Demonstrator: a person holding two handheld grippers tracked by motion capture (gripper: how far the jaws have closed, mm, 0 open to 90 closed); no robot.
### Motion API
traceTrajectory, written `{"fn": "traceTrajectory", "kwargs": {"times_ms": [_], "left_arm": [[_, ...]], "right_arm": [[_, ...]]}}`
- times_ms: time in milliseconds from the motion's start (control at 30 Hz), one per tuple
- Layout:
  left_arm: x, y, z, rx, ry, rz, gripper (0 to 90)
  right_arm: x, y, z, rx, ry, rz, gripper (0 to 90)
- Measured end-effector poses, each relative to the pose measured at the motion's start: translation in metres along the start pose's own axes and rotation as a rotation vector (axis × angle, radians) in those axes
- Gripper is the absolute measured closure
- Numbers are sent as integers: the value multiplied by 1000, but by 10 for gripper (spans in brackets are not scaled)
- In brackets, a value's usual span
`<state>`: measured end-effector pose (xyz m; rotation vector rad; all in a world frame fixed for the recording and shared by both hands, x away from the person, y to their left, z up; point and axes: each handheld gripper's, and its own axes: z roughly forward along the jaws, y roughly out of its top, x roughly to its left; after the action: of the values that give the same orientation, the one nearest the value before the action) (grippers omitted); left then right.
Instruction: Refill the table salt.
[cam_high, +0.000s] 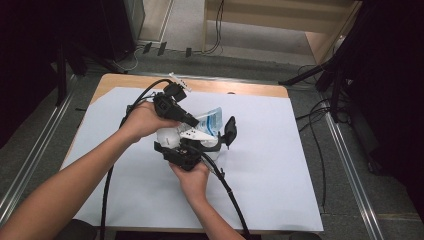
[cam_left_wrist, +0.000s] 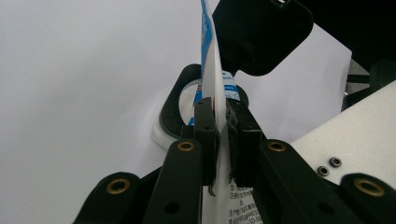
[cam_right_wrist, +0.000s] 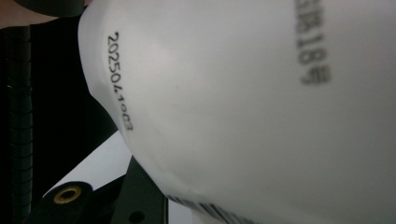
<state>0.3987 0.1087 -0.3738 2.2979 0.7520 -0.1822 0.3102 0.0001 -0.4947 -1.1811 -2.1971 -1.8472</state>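
The white pouch (cam_right_wrist: 261, 107) hides the right claw's tips, its right-hand print blurred.

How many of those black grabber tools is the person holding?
2. The left gripper is above, pinching a white and blue packet; the right gripper is just below it, nearer the person.

one pouch (cam_high: 212, 120), one white sheet (cam_high: 280, 165), two grippers.

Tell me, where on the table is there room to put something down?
The white sheet is bare right of the hands, out to the table's right edge. It is also bare along the near edge, between the two forearms. The middle is crowded: both hand-held grippers, left and right, meet there around a white and blue pouch and a black piece.
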Motion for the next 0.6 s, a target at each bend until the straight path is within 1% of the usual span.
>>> {"fn": "traceTrajectory", "kwargs": {"times_ms": [133,400,600], "left_arm": [[0,0,2,5,2,-5,850],[0,1,2,11,6,-3,850],[1,0,2,9,5,-1,849]], "right_arm": [[0,0,0,1,12,14,655],[0,0,1,-5,27,24,650],[1,0,1,-3,27,29,645]]}}
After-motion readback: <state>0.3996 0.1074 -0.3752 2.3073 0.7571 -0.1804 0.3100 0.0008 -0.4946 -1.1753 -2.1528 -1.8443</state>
